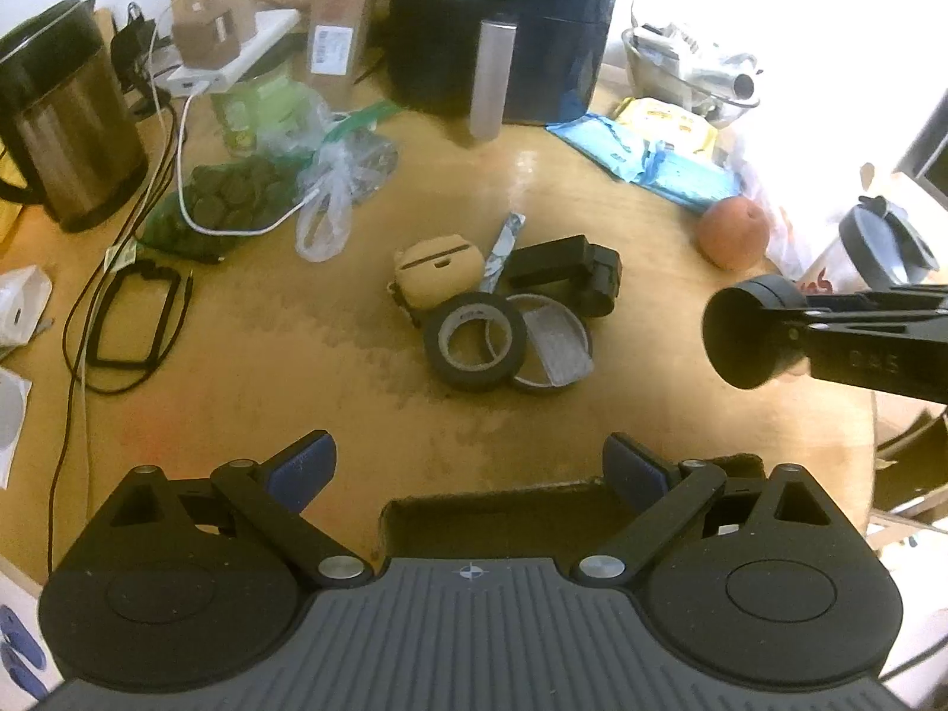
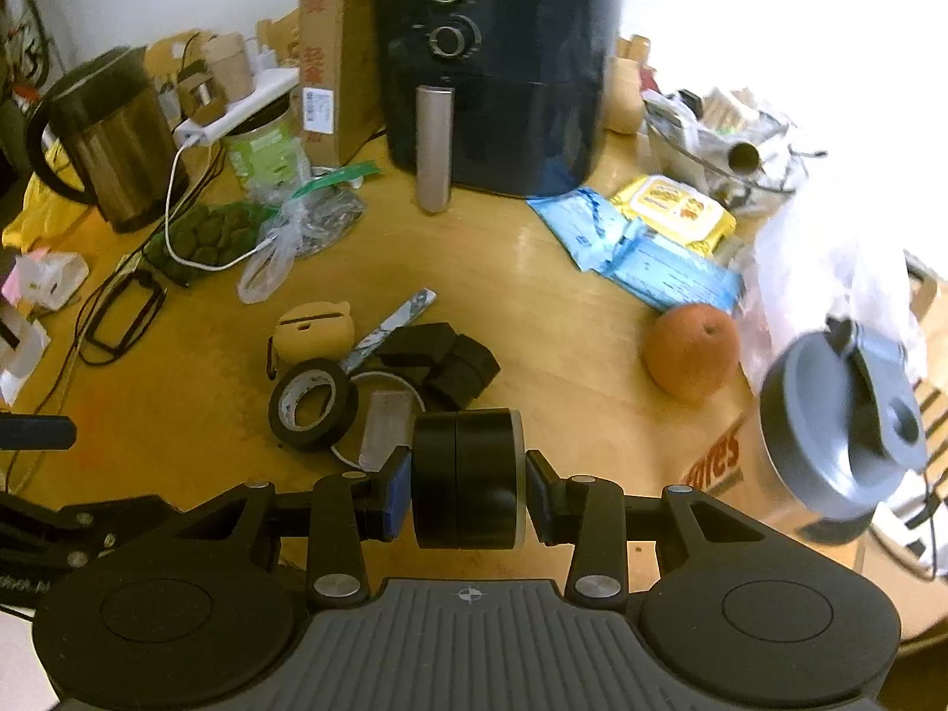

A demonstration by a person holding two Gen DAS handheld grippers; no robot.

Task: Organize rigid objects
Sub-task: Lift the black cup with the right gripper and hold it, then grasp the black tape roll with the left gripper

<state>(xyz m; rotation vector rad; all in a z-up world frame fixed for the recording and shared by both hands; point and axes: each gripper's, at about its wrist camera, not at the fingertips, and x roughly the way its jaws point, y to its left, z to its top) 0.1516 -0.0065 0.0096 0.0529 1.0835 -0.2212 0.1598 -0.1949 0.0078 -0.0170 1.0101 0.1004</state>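
My right gripper is shut on a black round case, held above the table's near edge; the case also shows at the right of the left wrist view. My left gripper is open and empty, low over the wooden table. Ahead of it lies a cluster: a black tape roll, a round tin lid with a grey pad, a tan earbud case, a black folded block and a patterned strip.
A black air fryer stands at the back. A kettle, cables and plastic bags lie at the left. An orange, blue and yellow wipe packs and a grey-lidded jar are at the right.
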